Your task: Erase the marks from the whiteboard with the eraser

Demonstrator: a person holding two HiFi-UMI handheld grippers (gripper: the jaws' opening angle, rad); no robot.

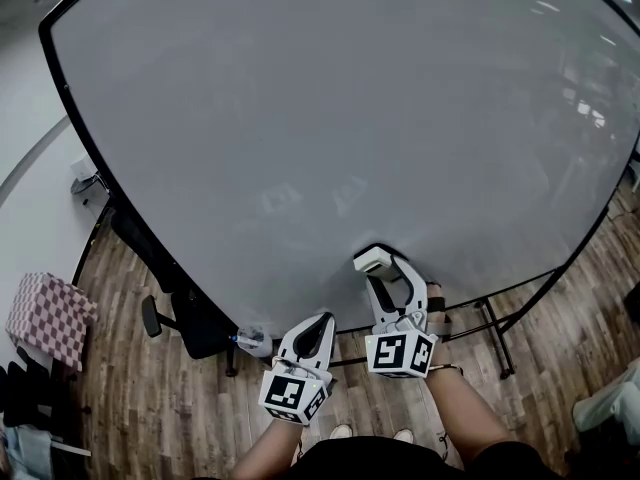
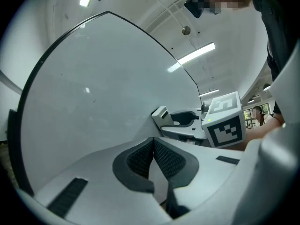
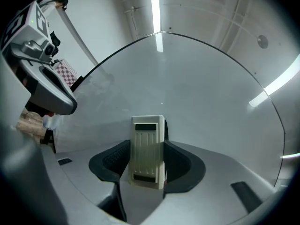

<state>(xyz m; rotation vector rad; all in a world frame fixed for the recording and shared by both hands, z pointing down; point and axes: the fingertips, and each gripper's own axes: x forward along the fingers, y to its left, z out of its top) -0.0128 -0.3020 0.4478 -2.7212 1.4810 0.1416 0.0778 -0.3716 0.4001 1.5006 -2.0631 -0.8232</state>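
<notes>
The right gripper (image 1: 374, 264) is clenched on a pale cream, ribbed plastic eraser (image 3: 148, 146) – it stands upright between the two dark pads, squeezed on both long sides, with its far end jutting past the fingertips (image 3: 114, 154). In the head view the eraser sits just below the frame's centre, against the lower part of the large white, black-framed whiteboard (image 1: 330, 118). The left gripper (image 1: 321, 321) hangs lower and to the left, close beside the right one, its jaws pressed together at the tips on nothing (its own view shows the pads meeting). At lower left – a red-and-white checkered box (image 1: 50, 318) rests on the brown wood-plank floor (image 1: 150, 408).
</notes>
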